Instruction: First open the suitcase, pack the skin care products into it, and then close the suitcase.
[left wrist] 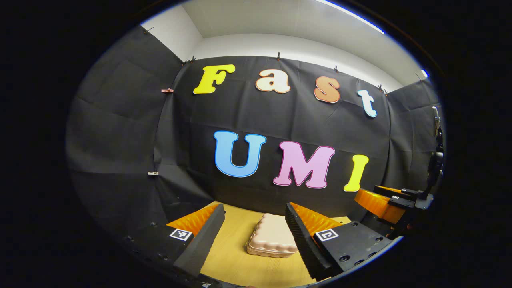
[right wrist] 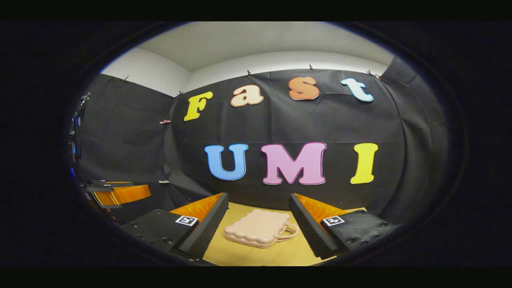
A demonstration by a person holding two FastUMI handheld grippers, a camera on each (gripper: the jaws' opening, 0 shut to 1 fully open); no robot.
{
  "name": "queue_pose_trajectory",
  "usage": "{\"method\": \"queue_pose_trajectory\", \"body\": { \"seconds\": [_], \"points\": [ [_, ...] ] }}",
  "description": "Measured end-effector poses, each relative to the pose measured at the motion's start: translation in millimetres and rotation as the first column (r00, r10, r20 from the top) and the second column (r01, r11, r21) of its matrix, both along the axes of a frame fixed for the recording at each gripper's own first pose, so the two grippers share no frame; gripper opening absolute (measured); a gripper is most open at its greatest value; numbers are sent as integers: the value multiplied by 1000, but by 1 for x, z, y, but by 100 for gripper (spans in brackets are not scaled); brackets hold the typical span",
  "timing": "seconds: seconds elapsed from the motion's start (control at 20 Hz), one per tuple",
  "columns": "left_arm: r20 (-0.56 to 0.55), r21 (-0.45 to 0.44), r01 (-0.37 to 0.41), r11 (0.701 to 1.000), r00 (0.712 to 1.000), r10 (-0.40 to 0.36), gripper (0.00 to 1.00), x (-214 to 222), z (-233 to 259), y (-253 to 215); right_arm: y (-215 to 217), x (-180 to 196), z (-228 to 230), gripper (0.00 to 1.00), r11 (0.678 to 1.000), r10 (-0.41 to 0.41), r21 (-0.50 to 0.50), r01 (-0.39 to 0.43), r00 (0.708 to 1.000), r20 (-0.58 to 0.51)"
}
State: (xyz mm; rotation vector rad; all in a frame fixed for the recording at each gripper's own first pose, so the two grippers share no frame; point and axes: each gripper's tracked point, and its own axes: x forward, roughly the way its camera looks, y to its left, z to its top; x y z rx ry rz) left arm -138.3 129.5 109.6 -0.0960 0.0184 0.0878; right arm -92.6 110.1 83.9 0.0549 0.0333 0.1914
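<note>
**Suitcase shut, opening step not yet begun**

While both tools are hanging above the near edge of the surface, nothing is being held. Nearest in the left gripper view, the left hand-held gripper (left wrist: 251, 234) is standing with its fingers spread wide, and the gap between them is framing the wooden surface (left wrist: 236, 260) and nothing else within reach. Nearest in the right gripper view, the right hand-held gripper (right wrist: 260, 224) is likewise spread wide and carrying nothing; it is also appearing at the right edge of the left gripper view, off to the side.

Just past the fingertips, the pink suitcase (right wrist: 258, 228) is lying flat on the surface, its scalloped lid down against its base, so it is reading as closed. Its handle (right wrist: 290, 233) is sticking out toward the right in the right gripper view; in the left gripper view the case (left wrist: 272, 238) is sitting partly behind the right-hand finger. Neither tool is touching it.

Farther back, the surface is running up to the black cloth wall (right wrist: 280, 128). I cannot make out any skin care products in these frames.

Judging by this, the first step, opening the case, is the one in hand. The next move is probably calling for one tool to steady the base while the other is working at the lid's edge or clasp, whose position I cannot tell from here.
</note>
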Motion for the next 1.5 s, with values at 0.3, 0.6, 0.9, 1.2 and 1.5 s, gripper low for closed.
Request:
{"method": "queue_pose_trajectory", "body": {
  "seconds": [0.3, 0.6, 0.9, 1.2, 1.5],
  "points": [
    [-8, -17, 5, 1000, 1000, -5, 96, 5, -7, 14, 15, 10, 2, 96, 1000, -8, -18, 8, 1000, 15],
    [-3, -16, 7, 1000, 1000, -7, 96, 7, -9, 32, 31, 17, 0, 97, 1000, -8, -26, 9, 1000, 20],
    [-19, -17, 39, 999, 999, -39, 96, 10, -17, 41, 45, 15, -9, 96, 999, -27, -34, 27, 1000, 6],
    [-29, -7, 71, 997, 997, -71, 96, 8, -23, 41, 45, 8, -12, 96, 997, -62, -36, 63, 998, 7],
    [-21, 10, 99, 995, 995, -98, 96, 3, -21, 39, 49, 0, -13, 96, 996, -78, -42, 78, 997, 9]
  ]
}}
